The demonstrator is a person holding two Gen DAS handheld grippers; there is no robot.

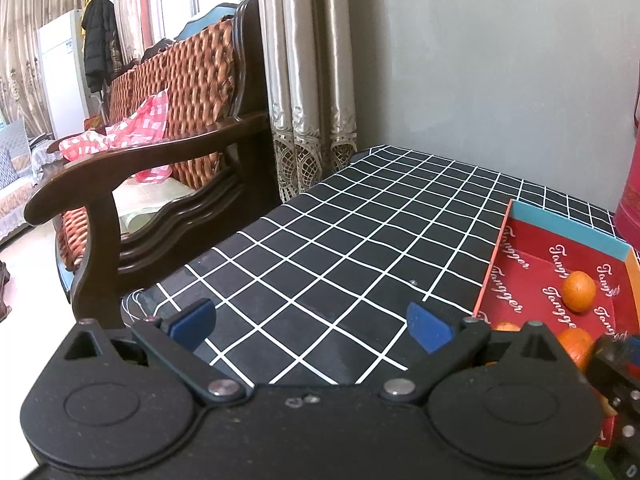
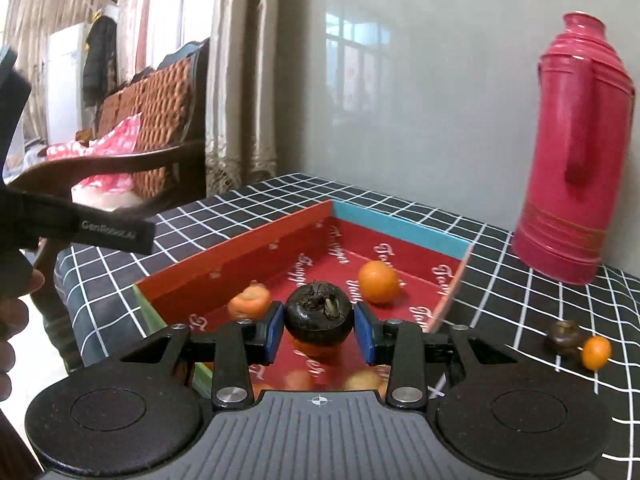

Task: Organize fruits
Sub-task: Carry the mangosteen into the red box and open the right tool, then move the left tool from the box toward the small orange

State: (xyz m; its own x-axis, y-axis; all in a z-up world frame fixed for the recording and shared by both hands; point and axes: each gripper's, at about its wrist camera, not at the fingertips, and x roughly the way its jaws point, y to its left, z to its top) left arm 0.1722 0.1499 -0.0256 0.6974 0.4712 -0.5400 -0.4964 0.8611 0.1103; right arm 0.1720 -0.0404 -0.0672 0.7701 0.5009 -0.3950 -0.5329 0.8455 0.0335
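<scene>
Right gripper (image 2: 319,330): both blue fingers (image 2: 275,330) clamped on one dark mangosteen (image 2: 319,317), held above the near part of the red box (image 2: 236,254), not touching its floor. Left gripper (image 1: 311,322): fingers (image 1: 192,322) wide apart, nothing between them, hovering over the checked desk (image 1: 340,240) just left of the box.

Count in the box, right wrist view: one orange persimmon-like fruit (image 2: 250,301) at the near left by the wall, one round orange (image 2: 378,282) further back at mid-floor, well apart from each other. Under the gripper there are more orange or yellow fruits on the box floor, blurred, number cannot be told. Left wrist view shows the same box (image 1: 520,248) with one orange (image 1: 579,291) on the floor and at least two more orange fruits partly hidden behind the gripper body at the near edge.

Outside the box, on the desk to the right: one small dark mangosteen (image 2: 563,338) and one small orange fruit (image 2: 596,352), touching or just beside each other.

Further back right: one red thermos (image 2: 576,152), upright on the desk, near the far right corner of the box. Far left past the desk: one wooden sofa (image 1: 168,120) with a red-white checked bag on it; curtains (image 1: 304,80) and a grey wall behind.
</scene>
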